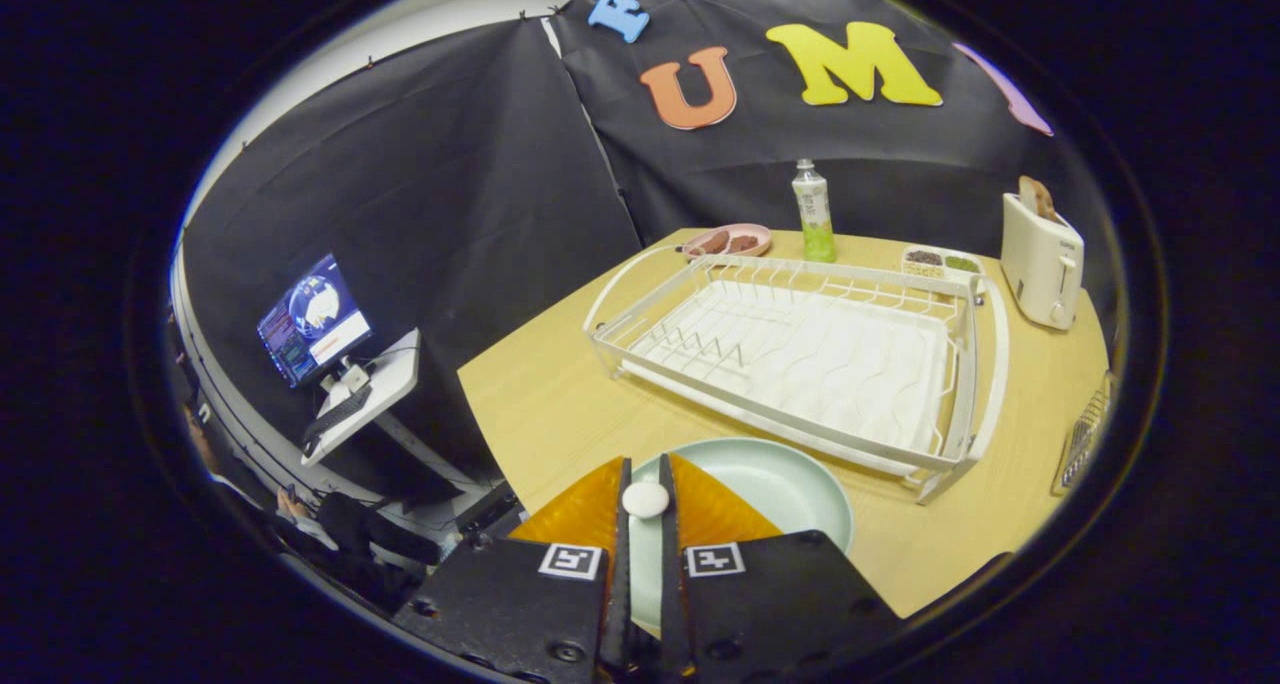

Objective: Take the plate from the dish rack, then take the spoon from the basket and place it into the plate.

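Note:
My gripper [645,501] is shut on the white spoon [645,499], whose rounded end shows pinched between the two orange fingers [575,514]. Directly below and just ahead of the fingers lies the pale green plate [790,494], flat on the wooden table by its near edge. Beyond the plate stands the white wire dish rack [800,354], with nothing in its slots. Off to the right, at the table's edge, a metal wire basket [1085,439] is partly in sight. The rest of the spoon is hidden by the fingers.
Behind the rack stand a green drink bottle [815,214], a pink plate with food [730,239] and a small compartment tray [940,261]. A white toaster [1042,254] holds the far right corner. Left of the table, a monitor [312,319] sits on a low desk.

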Motion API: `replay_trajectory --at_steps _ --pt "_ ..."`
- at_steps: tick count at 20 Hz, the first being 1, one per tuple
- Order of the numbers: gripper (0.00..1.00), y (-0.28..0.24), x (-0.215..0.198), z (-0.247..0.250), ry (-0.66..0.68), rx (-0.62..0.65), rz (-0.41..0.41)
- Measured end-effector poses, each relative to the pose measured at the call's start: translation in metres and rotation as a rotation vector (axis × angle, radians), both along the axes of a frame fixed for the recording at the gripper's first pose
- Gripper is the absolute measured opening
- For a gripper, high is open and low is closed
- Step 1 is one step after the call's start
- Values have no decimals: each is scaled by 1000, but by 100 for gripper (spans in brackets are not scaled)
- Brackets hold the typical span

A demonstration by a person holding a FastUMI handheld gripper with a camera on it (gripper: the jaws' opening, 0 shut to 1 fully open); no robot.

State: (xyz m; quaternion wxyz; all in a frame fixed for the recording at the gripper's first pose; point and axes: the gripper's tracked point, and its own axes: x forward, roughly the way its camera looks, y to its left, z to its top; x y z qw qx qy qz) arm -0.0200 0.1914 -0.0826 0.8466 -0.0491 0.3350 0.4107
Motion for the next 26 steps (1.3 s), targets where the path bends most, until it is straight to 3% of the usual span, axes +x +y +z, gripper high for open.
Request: replay_trajectory --at_steps 4,6,7,10,15,21,26 --pt "19 -1 7 2 17 22 -22" --pt "33 -5 11 6 -4 23 -45" --pt "44 -6 14 9 -18 25 -51" --pt "58 -12 20 17 -48 45 -88" --pt "100 -35 35 43 -184 73 -250" --pt "100 -71 28 75 -406 110 -496" --pt "100 -84 6 76 -522 117 -616"
